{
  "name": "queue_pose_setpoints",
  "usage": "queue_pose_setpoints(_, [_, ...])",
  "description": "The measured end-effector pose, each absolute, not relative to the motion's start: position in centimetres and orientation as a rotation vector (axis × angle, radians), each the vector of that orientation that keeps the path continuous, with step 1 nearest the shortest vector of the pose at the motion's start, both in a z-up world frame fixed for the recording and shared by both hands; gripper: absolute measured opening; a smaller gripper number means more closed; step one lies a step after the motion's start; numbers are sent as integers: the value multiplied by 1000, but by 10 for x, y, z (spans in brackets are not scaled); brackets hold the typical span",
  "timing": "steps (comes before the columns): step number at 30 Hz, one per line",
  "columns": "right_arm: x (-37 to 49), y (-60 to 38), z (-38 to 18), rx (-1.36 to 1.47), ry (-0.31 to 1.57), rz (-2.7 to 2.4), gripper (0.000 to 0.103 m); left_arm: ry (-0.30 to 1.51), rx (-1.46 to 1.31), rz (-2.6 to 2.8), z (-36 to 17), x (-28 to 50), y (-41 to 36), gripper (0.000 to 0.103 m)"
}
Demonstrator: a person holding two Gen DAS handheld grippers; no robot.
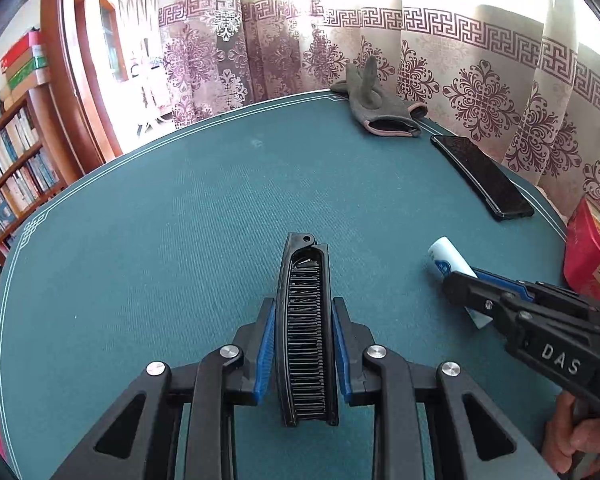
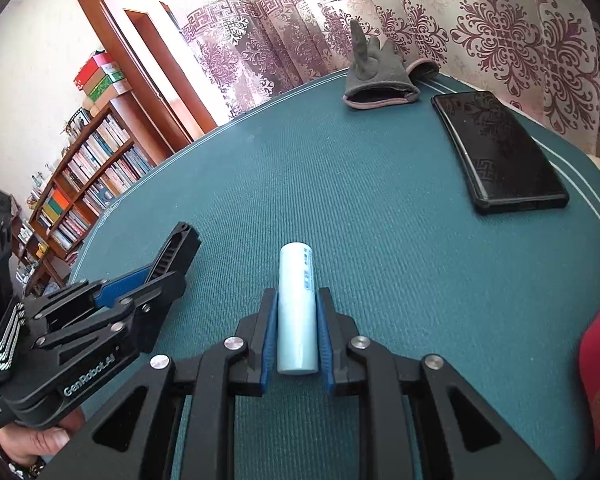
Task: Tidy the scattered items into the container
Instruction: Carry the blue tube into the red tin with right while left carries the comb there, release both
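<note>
My left gripper (image 1: 303,308) is shut on a black folding comb (image 1: 306,332), which lies lengthwise between the blue pads above the teal table. My right gripper (image 2: 297,300) is shut on a pale blue-white tube (image 2: 297,308) that sticks out past the fingertips. In the left wrist view the right gripper (image 1: 466,286) comes in from the right with the tube (image 1: 448,260) in it. In the right wrist view the left gripper (image 2: 156,276) with the comb (image 2: 176,252) is at the left. A red container (image 1: 588,256) sits at the table's right edge, mostly cut off.
A grey glove (image 1: 374,104) lies at the far edge of the teal table (image 1: 180,220), with a black phone (image 1: 482,178) to its right. Patterned curtains hang behind. A bookshelf (image 2: 88,184) stands off the table's left side. A hand (image 1: 580,436) holds the right gripper's handle.
</note>
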State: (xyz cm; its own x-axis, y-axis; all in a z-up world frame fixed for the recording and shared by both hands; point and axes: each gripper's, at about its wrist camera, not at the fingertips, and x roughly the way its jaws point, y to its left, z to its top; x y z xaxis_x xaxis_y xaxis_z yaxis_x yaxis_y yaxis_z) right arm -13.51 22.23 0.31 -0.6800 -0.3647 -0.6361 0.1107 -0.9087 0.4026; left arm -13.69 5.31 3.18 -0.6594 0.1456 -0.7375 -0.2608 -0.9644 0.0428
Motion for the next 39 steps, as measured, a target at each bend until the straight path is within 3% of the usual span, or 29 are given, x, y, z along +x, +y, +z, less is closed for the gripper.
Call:
queue_pose_setpoints(11, [-76,239,55,988,-388,-2762,21,172,-1111,2662,53,-85,65,27])
queue_pose_setpoints(20, [19,344,108,822,-426,-3052,21,174,-999,2568,76,-61,116,28])
queue_pose_setpoints(32, [49,414,69,1061,-530,-2956,23,262,-897,2400,100,-34,216,28])
queue_pose_setpoints(39, [72,426,73,1036,-458,-3022,23,254,-887,2314,108,-27,256,28])
